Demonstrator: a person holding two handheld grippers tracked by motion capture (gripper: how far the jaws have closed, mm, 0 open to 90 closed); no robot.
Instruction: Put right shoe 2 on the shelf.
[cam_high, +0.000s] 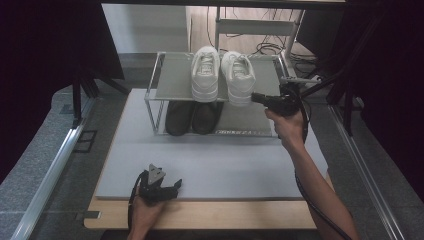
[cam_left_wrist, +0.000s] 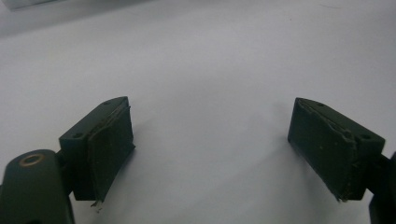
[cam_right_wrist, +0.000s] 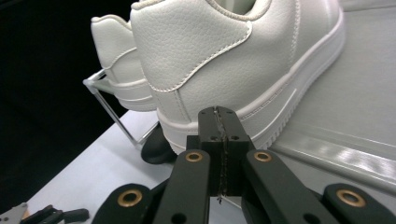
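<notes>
Two white sneakers stand side by side on the top shelf of a small metal shoe rack (cam_high: 176, 93), heels toward me: the left white sneaker (cam_high: 205, 73) and the right white sneaker (cam_high: 238, 76). A pair of dark shoes (cam_high: 193, 116) sits on the lower shelf. My right gripper (cam_high: 257, 97) is shut with nothing in it, its tip right at the heel of the right white sneaker (cam_right_wrist: 233, 60); the jaws are pressed together in the right gripper view (cam_right_wrist: 219, 116). My left gripper (cam_high: 175, 187) rests open on the grey mat (cam_high: 220, 165) near the front edge, jaws wide apart (cam_left_wrist: 210, 149).
The grey mat covers a wooden table (cam_high: 210, 214). Dark curtains hang at both sides. Metal rails (cam_high: 45, 180) run along the floor at left and right. Cables lie on the floor behind the rack (cam_high: 265, 49).
</notes>
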